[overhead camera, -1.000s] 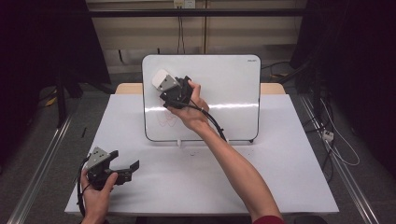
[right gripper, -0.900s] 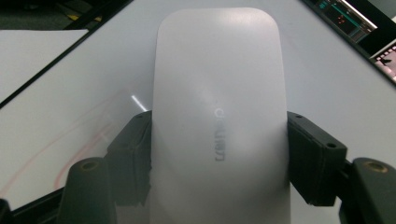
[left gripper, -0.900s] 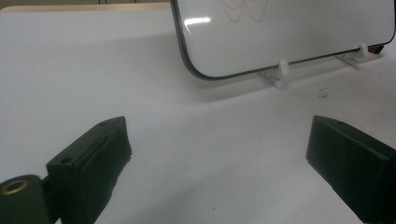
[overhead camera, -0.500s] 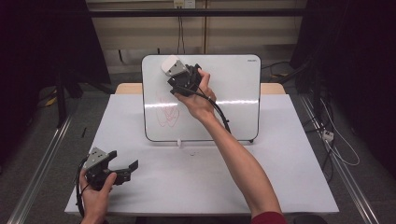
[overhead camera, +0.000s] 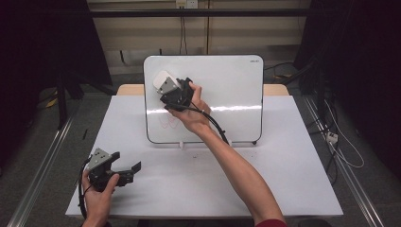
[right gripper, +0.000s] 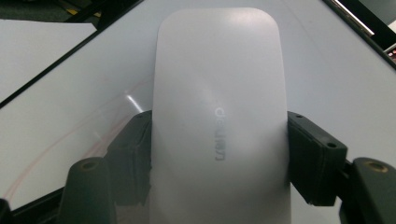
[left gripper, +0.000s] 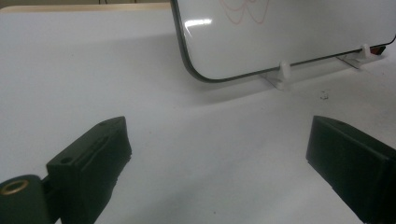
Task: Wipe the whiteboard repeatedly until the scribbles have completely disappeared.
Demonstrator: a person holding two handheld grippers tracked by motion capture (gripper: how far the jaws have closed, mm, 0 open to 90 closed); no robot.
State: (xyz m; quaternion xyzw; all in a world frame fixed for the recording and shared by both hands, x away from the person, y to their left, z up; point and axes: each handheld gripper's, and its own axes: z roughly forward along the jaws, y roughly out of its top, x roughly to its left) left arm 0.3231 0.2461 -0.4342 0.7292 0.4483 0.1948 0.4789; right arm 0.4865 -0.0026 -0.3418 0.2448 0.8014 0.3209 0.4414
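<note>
A white whiteboard (overhead camera: 222, 94) stands upright on small feet at the back of the table. Faint red scribbles (overhead camera: 166, 122) mark its lower left part, and the red scribbles (left gripper: 245, 11) also appear at the top of the left gripper view. My right gripper (overhead camera: 166, 89) is shut on a white rounded eraser (overhead camera: 161, 78), held flat against the board's upper left. The eraser (right gripper: 219, 93) sits squeezed between both black jaws of my right gripper (right gripper: 219, 154). My left gripper (overhead camera: 130, 170) rests low at the table's front left, its jaws wide open with nothing between them (left gripper: 219, 154).
The white table top (overhead camera: 265, 170) lies between the board and the front edge. The board's white feet (left gripper: 284, 74) stand just behind my left gripper's reach. A cable (overhead camera: 217, 130) trails from the right gripper along the forearm.
The right gripper with the eraser slid up and right across the board, then came back down and left. The left gripper stayed where it was.
</note>
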